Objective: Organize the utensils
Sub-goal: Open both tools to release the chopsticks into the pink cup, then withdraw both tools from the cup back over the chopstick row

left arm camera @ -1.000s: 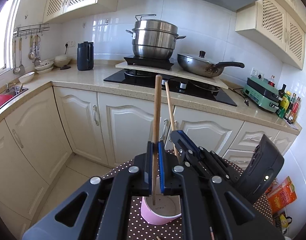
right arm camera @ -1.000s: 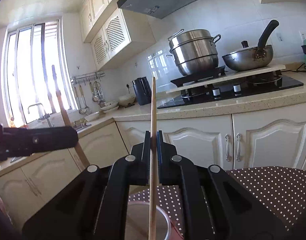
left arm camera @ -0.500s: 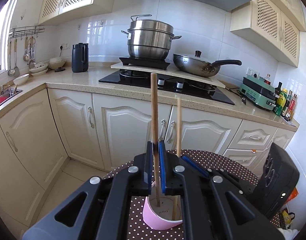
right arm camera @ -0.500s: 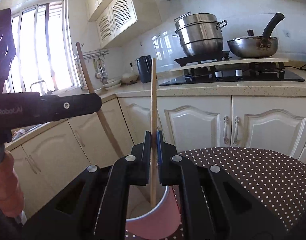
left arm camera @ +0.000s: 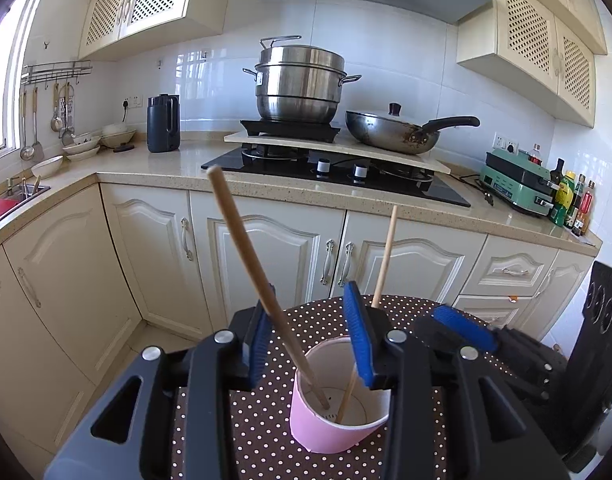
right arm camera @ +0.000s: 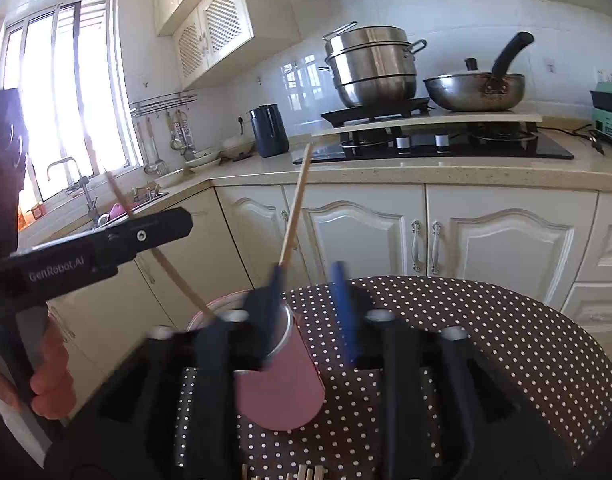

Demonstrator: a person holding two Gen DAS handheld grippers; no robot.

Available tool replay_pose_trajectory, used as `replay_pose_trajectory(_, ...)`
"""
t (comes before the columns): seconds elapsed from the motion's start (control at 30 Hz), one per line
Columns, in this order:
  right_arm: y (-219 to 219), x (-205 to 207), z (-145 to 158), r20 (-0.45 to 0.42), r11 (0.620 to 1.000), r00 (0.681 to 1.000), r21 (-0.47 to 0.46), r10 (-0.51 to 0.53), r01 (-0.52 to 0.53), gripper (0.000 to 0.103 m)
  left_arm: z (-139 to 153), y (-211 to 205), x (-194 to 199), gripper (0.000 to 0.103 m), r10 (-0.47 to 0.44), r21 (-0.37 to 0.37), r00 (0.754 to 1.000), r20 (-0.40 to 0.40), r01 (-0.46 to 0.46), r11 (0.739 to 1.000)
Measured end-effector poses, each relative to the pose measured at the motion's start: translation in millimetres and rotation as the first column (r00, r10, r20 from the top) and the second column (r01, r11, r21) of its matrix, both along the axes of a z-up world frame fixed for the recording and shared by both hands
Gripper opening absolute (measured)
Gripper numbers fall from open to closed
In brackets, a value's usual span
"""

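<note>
The left hand-held gripper (left arm camera: 311, 344) has its blue-padded jaws spread apart, holding nothing. Between them stands a pink paper cup (left arm camera: 337, 408) on a brown tabletop (left arm camera: 242, 432) dotted with white. Two wooden chopsticks stand in the cup. The thicker chopstick (left arm camera: 258, 276) leans to the far left, its lower end resting on the cup's white inside bottom and its shaft passing just beside the left jaw's pad; whether it touches the pad cannot be told. The thinner chopstick (left arm camera: 381, 264) rises nearly upright with a slight rightward tilt, its middle part hidden behind the right jaw.

From the right wrist view, the right hand-held gripper (right arm camera: 309, 312) is also open, its jaws blurred, with the cup (right arm camera: 282, 392) just in front of it on the left side, partly behind the left jaw. The thinner chopstick (right arm camera: 296, 208) sticks up out of the cup and leans to the right, and the thicker one (right arm camera: 174, 276) slants to the far left, crossing behind the black body of the left gripper, which a bare hand (right arm camera: 46, 376) holds at the left edge.

Beyond the tabletop are cream cabinets (left arm camera: 266, 248), a countertop hob with a steel steamer pot (left arm camera: 298, 84) and a wok (left arm camera: 393, 132), and a dark kettle (left arm camera: 164, 124) further left.
</note>
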State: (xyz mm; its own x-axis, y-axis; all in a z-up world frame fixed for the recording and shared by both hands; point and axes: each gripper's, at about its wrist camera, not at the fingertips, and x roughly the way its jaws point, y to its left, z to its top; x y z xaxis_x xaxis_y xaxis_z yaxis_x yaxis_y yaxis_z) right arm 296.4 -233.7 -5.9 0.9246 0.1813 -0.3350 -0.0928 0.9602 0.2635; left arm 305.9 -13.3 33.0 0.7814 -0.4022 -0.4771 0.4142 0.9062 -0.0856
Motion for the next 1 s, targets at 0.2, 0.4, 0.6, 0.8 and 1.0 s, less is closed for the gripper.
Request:
replay_pose_trajectory(0.2, -9, -23, 13, 0.049, 0.999, 0.998, -0.006, -0.036, 0.037, 0.068, -3, 2, -9, 0.039, 0.004, 0.007, 1.000, -0.001, -0.004, 1.000)
replay_pose_trajectory(0.4, -19, -37, 22, 0.028, 0.999, 0.998, 0.025, -0.049, 0.049, 0.071, -2, 6, -26, 0.040, -0.001, 0.005, 1.000, 0.027, 0.000, 1.000)
replay_pose_trajectory(0.6, -23, -59, 25, 0.010, 0.998, 0.998, 0.028, -0.058, 0.058, 0.077, 1, 9, -46, 0.041, -0.002, 0.000, 0.999, 0.042, 0.002, 1.000)
replay_pose_trajectory(0.8, -27, -74, 24, -0.015, 0.997, 0.998, 0.033, -0.066, 0.067, 0.079, 0, 10, -62, 0.044, 0.009, 0.010, 0.999, 0.046, -0.010, 1.000)
replay_pose_trajectory(1.0, -33, -94, 14, -0.045, 0.996, 0.996, 0.039, -0.082, 0.084, 0.080, 4, 16, -85, 0.045, 0.018, 0.005, 0.998, 0.060, -0.018, 1.000)
